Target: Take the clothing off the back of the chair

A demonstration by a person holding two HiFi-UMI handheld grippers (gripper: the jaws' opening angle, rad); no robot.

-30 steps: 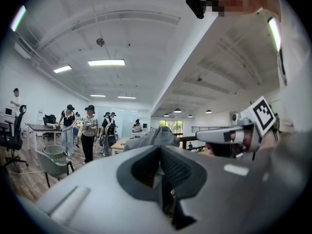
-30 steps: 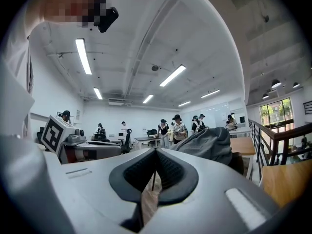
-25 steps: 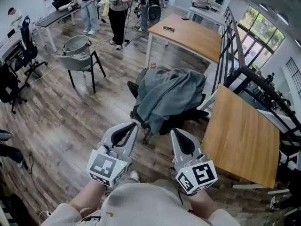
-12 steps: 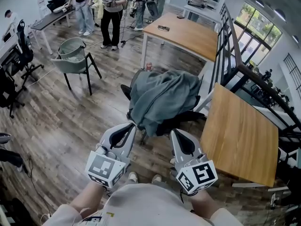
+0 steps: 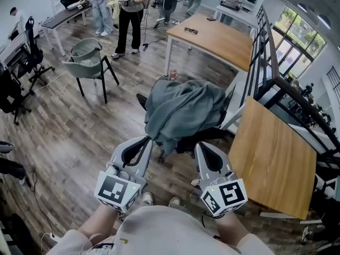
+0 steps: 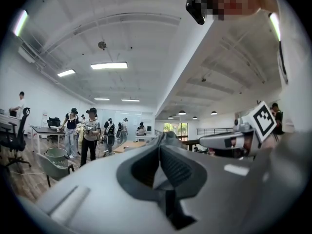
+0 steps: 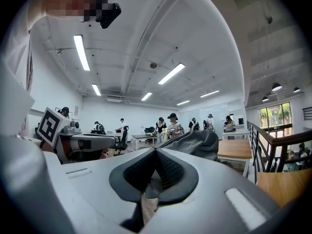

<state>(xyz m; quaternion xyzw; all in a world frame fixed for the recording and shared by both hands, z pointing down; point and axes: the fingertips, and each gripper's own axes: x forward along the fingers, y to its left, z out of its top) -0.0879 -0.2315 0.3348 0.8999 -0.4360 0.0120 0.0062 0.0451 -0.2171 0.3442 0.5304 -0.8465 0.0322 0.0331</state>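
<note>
A grey-green garment (image 5: 183, 110) hangs over the back of a black office chair (image 5: 204, 134) in the middle of the head view. My left gripper (image 5: 149, 139) is shut and empty, its tip at the garment's lower left hem; touching cannot be told. My right gripper (image 5: 200, 146) is also shut and empty, just short of the chair's seat. In the left gripper view the shut gripper (image 6: 159, 145) points level at the garment (image 6: 170, 134). The right gripper view shows its shut gripper (image 7: 156, 149) with the garment (image 7: 195, 143) just beyond it.
One wooden table (image 5: 273, 153) stands to the right of the chair and another (image 5: 212, 36) behind it, with a black railing (image 5: 265, 62) between them. A green chair holding a basket (image 5: 90, 62) is at the left. Several people (image 5: 130, 9) stand at the back.
Both grippers have moved forward toward the chair and stay shut. The left tip now reaches the garment's lower hem.
</note>
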